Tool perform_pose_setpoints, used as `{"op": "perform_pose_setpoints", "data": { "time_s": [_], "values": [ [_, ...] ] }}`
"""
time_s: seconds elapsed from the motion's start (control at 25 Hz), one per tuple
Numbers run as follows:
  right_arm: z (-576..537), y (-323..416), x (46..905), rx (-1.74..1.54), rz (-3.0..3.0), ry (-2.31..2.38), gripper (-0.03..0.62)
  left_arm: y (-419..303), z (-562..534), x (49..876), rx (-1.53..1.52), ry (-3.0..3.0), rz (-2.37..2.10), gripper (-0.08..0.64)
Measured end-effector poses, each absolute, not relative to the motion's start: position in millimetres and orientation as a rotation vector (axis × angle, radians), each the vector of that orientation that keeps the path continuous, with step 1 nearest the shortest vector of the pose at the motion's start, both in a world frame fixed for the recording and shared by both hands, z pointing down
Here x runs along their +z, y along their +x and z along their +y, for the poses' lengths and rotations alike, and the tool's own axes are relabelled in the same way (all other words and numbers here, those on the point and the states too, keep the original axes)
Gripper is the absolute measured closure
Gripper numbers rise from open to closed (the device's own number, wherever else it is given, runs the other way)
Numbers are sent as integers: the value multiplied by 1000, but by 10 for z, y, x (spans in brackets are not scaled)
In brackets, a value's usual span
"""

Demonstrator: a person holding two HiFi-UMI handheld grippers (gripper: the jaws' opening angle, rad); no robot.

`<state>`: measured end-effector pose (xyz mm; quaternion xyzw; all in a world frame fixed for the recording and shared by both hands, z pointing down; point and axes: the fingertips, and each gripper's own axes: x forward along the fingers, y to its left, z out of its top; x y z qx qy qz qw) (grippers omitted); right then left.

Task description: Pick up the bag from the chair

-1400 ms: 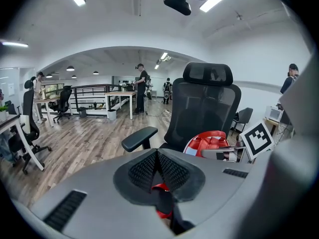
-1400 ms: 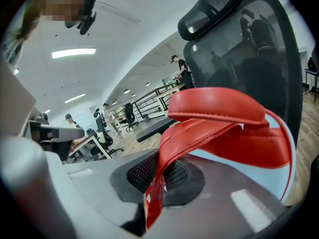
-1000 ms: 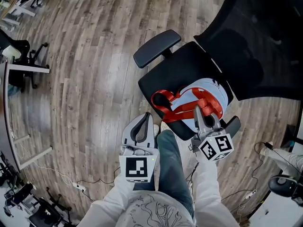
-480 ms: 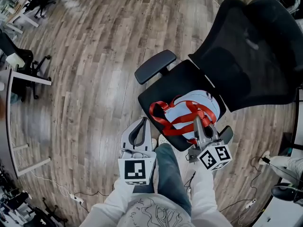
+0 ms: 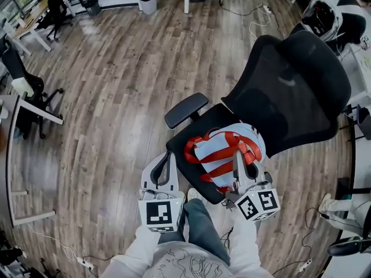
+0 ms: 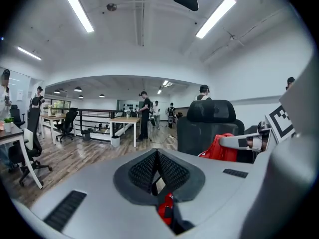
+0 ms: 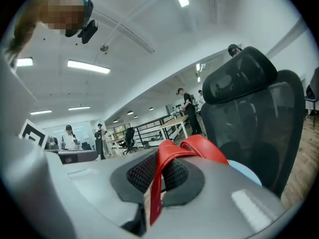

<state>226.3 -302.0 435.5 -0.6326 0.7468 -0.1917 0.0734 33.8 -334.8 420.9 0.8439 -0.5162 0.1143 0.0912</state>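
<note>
Floorboards point(image 5: 116, 97) run under black chair point(image 5: 290, 91) in open office.

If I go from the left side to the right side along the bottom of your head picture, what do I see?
Left gripper → leg in jeans → right gripper, its jaws shut on the red bag strap.
</note>
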Motion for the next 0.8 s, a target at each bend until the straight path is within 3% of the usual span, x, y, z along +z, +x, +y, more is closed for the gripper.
{"op": "perform_pose_setpoints", "data": {
  "time_s": [0.8],
  "values": [
    [-2760, 2205, 2852, -205, 2123, -2032, 572, 99, -3279, 2773, 66, 2640, -1667, 554]
  ]
}}
